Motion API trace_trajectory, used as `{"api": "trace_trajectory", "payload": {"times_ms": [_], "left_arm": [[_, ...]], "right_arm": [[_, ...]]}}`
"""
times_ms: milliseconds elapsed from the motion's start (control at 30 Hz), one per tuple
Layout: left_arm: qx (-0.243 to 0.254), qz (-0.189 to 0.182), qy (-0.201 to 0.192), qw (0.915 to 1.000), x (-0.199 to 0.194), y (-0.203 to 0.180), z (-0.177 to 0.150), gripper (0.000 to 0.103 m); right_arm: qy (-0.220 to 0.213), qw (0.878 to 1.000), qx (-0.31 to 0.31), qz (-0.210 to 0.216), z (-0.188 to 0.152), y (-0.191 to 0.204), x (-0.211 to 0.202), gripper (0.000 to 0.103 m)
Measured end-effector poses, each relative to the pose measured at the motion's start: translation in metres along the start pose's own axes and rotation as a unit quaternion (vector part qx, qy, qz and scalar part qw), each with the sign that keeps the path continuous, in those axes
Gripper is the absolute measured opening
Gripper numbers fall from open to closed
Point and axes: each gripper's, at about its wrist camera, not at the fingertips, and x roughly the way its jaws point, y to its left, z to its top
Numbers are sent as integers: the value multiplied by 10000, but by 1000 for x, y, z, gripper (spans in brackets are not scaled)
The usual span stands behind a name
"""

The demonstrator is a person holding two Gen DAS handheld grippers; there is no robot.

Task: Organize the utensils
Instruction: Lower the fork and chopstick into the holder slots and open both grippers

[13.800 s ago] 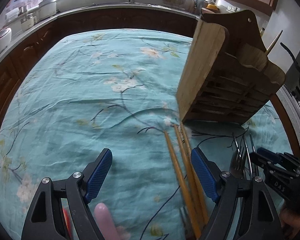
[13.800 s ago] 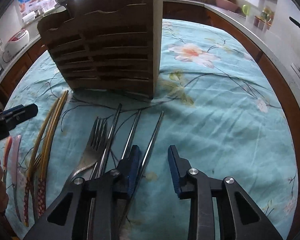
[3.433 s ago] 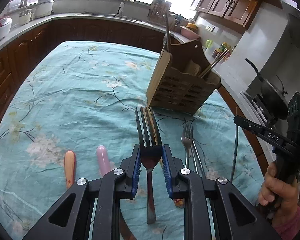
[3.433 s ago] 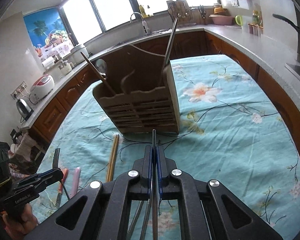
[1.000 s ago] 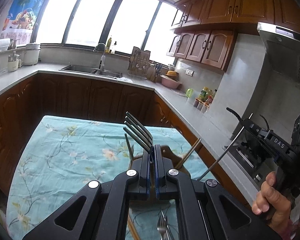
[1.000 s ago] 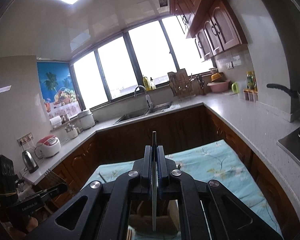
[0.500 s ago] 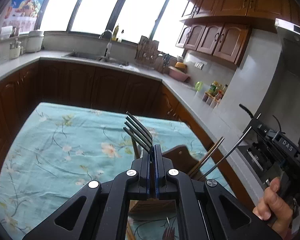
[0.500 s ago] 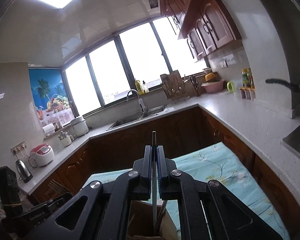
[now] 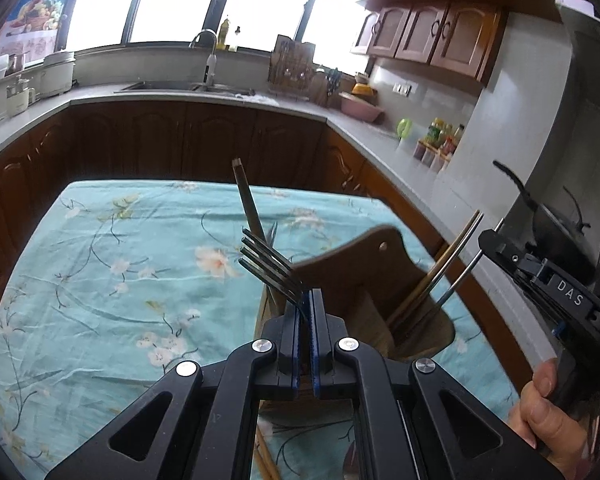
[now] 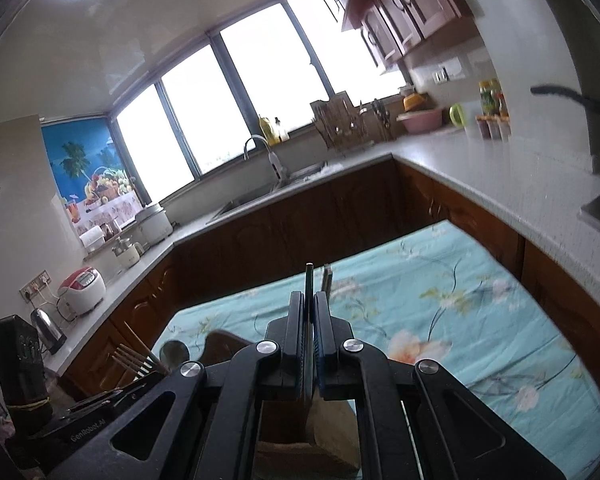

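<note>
- Both blue-padded fingers (image 9: 296, 320) of the black left gripper (image 9: 305, 314) were clamped on the neck of a dark metal fork (image 9: 270, 266), whose 4 tines pointed up and to the left above the pads.
- Just beyond the fork stood the brown wooden utensil holder (image 9: 364, 280) on the turquoise floral tablecloth (image 9: 112, 264).
- In the holder's right compartment leaned 2 tan wooden chopsticks (image 9: 448, 260) and 1 thin steel rod (image 9: 460, 280); a dark flat handle (image 9: 246, 196) rose at its left side.
- Fingers (image 10: 296, 332) of the black right gripper (image 10: 309, 320) were clenched on a slim dark metal chopstick (image 10: 309, 280) held upright, its tip showing above the pads.
- Below that gripper the holder's wooden top (image 10: 300, 452) was partly hidden, so how deep the chopstick reached could not be told.
- At the right edge of the left wrist view, a person's hand (image 9: 548, 412) gripped the right tool's handle.
</note>
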Motion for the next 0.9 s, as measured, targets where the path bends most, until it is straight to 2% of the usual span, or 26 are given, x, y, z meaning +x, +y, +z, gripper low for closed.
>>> {"api": "trace_trajectory", "payload": {"times_ms": [233, 900], "left_arm": [[63, 22, 157, 9999, 10, -3, -2, 4], [31, 20, 201, 9998, 7, -6, -7, 9]], "right_arm": [[45, 10000, -1, 9, -3, -1, 1, 5], [231, 9996, 122, 84, -4, -7, 3, 10]]}}
